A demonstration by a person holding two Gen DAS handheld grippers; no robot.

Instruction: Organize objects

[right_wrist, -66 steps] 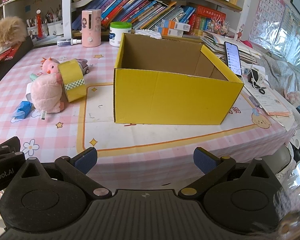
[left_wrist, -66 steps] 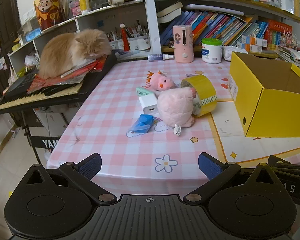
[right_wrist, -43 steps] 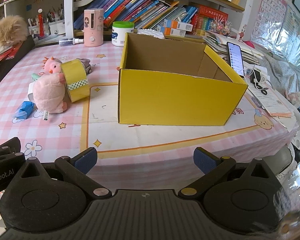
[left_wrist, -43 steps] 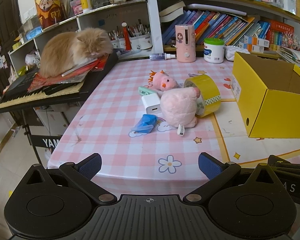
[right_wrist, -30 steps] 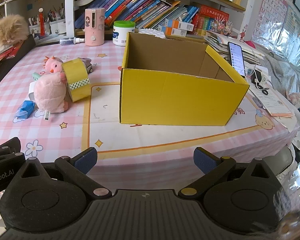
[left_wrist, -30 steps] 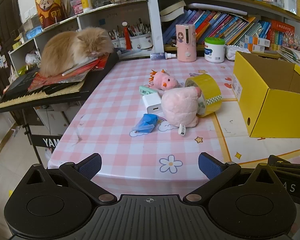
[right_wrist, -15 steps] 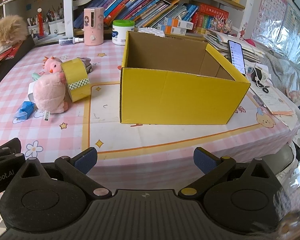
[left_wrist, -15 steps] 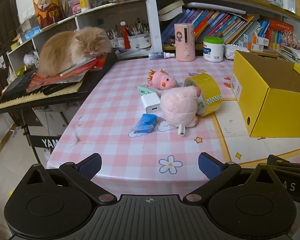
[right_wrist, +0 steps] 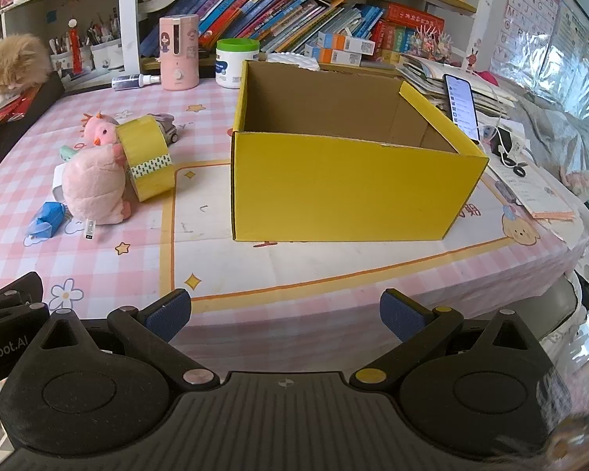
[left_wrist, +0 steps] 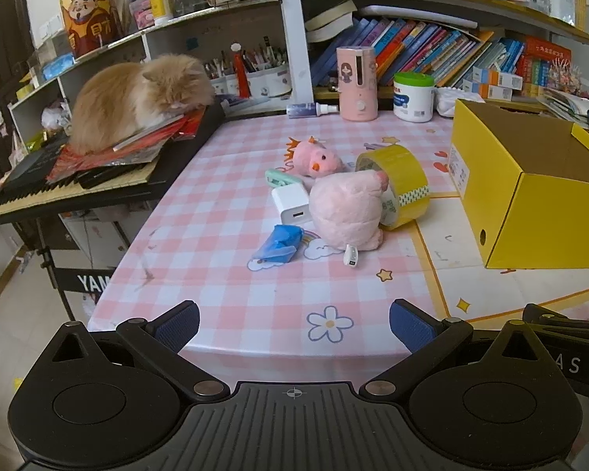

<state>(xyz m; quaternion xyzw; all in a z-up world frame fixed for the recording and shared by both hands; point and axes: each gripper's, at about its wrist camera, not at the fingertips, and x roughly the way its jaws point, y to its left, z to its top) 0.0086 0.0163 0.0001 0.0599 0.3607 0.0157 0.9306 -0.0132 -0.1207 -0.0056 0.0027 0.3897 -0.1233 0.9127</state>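
An open, empty yellow cardboard box (right_wrist: pixel 345 184) stands on the pink checked table; it also shows in the left wrist view (left_wrist: pixel 530 192). Left of it lie a big pink plush (left_wrist: pixel 345 208), a small pink chick plush (left_wrist: pixel 318 161), a yellow tape roll (left_wrist: pixel 400 180), a white charger (left_wrist: pixel 292 204), a blue wrapped packet (left_wrist: pixel 278 243) and a mint green item (left_wrist: pixel 280 178). My left gripper (left_wrist: pixel 294 324) is open and empty at the table's near edge, well short of the pile. My right gripper (right_wrist: pixel 286 314) is open and empty in front of the box.
An orange cat (left_wrist: pixel 137 98) lies on papers on a keyboard (left_wrist: pixel 70 192) left of the table. A pink dispenser (left_wrist: pixel 355 82), a white jar (left_wrist: pixel 414 96) and a spray bottle (left_wrist: pixel 312 109) stand at the back. A phone (right_wrist: pixel 461 104) and papers lie right of the box.
Both grippers have drifted only slightly; the views shift a little. Nothing on the table has moved and both grippers stay open.
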